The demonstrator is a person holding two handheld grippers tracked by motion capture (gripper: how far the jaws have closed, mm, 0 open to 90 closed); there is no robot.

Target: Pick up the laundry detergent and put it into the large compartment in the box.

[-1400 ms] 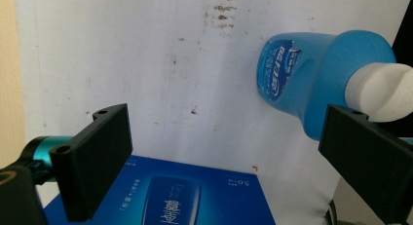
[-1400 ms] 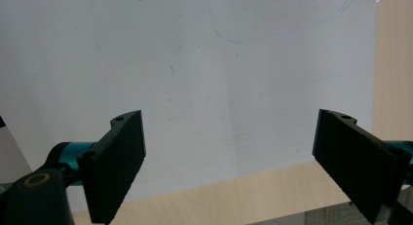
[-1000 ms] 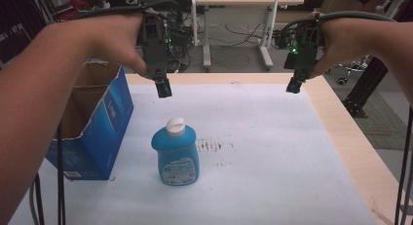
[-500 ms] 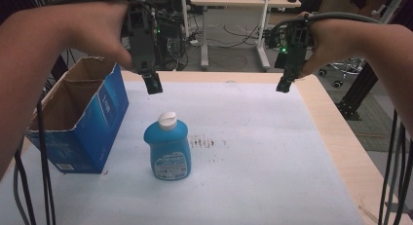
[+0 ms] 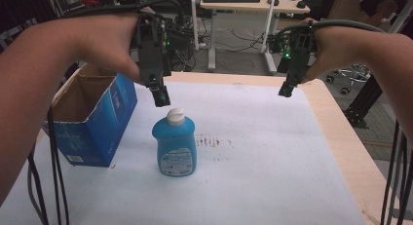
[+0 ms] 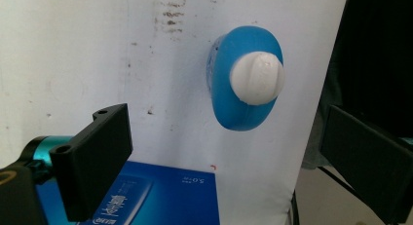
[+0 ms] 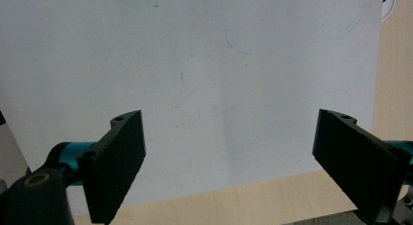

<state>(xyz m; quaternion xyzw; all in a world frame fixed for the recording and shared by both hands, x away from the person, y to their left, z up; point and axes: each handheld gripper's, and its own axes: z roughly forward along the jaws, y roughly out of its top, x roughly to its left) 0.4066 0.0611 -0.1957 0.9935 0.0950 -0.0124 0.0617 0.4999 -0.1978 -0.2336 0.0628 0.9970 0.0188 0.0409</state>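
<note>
Black flat jaws, teal hinges

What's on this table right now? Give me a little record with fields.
Bottle: blue dish soap bottle, white cap, standing upright
Box: open blue cardboard box, beside the bottle
Surface: white table cover with dark smudges
Left gripper: open, hovering just above the bottle's cap
Right gripper: open, holding nothing, over bare cover near the far edge
</note>
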